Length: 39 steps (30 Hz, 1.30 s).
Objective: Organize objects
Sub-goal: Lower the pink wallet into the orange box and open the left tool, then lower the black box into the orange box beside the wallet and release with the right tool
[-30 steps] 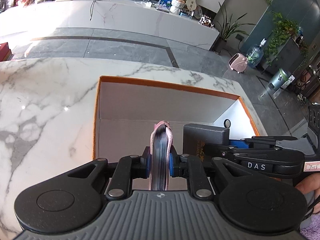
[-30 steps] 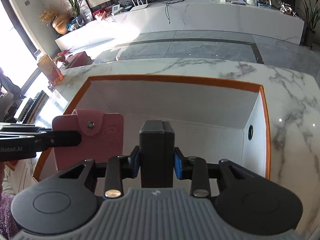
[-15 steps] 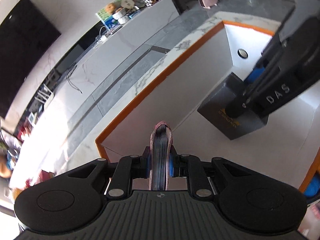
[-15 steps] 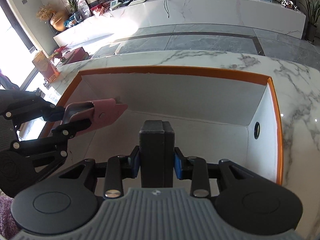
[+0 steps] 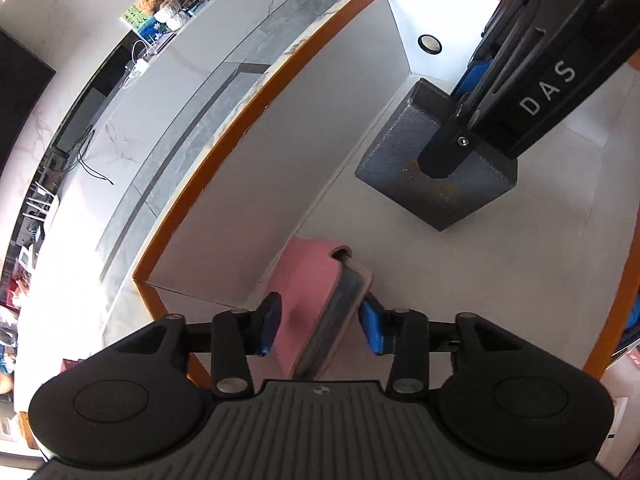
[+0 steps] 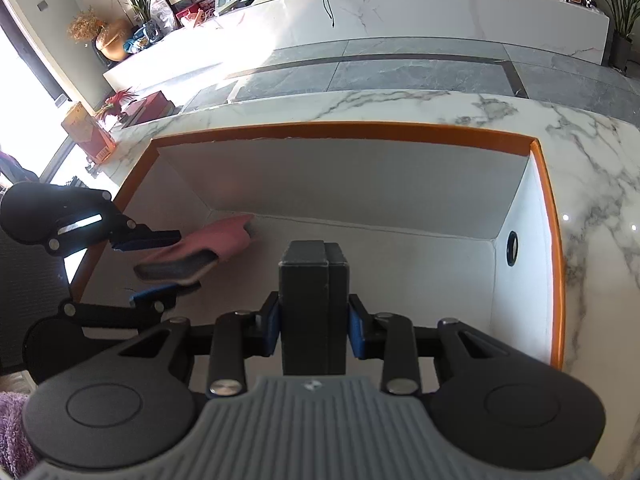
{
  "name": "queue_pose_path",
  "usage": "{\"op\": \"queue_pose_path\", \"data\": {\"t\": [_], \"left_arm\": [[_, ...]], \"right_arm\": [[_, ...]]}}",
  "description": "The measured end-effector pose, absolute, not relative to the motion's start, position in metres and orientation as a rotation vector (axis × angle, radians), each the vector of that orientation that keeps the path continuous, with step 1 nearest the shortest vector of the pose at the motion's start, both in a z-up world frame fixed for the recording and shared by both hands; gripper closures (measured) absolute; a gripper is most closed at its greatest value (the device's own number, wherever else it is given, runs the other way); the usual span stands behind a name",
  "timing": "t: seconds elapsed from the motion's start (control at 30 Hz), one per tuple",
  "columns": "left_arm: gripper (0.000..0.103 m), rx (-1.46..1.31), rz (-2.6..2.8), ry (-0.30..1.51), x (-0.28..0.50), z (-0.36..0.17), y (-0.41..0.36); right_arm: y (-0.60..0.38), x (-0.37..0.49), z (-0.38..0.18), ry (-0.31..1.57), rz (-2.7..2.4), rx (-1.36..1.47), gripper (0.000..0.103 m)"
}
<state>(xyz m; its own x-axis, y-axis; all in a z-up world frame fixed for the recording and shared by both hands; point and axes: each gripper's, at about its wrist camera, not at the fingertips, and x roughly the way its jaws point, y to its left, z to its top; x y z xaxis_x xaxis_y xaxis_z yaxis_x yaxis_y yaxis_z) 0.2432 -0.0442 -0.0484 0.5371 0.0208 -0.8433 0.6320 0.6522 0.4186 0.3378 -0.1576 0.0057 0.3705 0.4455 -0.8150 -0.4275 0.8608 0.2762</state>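
Left tongs [image 5: 318, 326] are hanging released around the pink leather card wallet [image 5: 316, 280] in the orange-rimmed white box [image 6: 344, 130], right tongs [image 6: 312, 330] are gripping the dark grey rectangular case [image 6: 312, 280]; set it down flat, apart.

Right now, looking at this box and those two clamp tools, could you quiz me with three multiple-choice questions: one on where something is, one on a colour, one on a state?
1. Where is the pink card holder?
A. On the marble counter outside the box
B. Inside the box
C. On the floor

2. What colour is the box rim?
A. Orange
B. Green
C. Black

3. How is the left gripper?
A. Clamped on the holder
B. Open, pads spread either side of the holder
C. Out of view

Answers:
1 B, it lies against the white box interior.
2 A, an orange edge borders the white walls.
3 B, gaps show beside both blue pads, while the right gripper clamps the dark grey case.
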Motion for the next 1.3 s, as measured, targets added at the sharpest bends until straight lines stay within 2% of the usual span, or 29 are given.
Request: {"op": "queue_pose_path", "data": {"t": [0.07, 0.43, 0.63, 0.73, 0.8, 0.87, 1.3], "left_arm": [[0.041, 0.786, -0.412, 0.944, 0.239, -0.047, -0.041], [0.04, 0.729, -0.306, 0.894, 0.234, -0.019, -0.021], [0.04, 0.486, -0.286, 0.858, 0.222, 0.018, 0.011], [0.046, 0.374, -0.281, 0.92, 0.231, 0.021, 0.032], [0.059, 0.303, -0.287, 0.965, 0.233, 0.019, 0.044], [0.065, 0.259, -0.297, 0.997, 0.231, 0.016, 0.054], [0.067, 0.19, -0.341, 0.992, 0.225, 0.001, 0.071]], "right_arm": [[-0.158, 0.338, 0.006, 1.068, 0.574, 0.033, 0.067], [-0.145, 0.338, 0.002, 1.184, 0.621, 0.112, 0.067], [-0.142, 0.343, -0.008, 1.302, 0.566, 0.196, 0.067], [-0.14, 0.345, -0.011, 1.339, 0.525, 0.239, 0.067], [-0.136, 0.347, -0.012, 1.341, 0.502, 0.246, 0.067], [-0.131, 0.349, -0.016, 1.369, 0.496, 0.274, 0.067], [-0.119, 0.356, -0.023, 1.365, 0.423, 0.415, 0.068]]}}
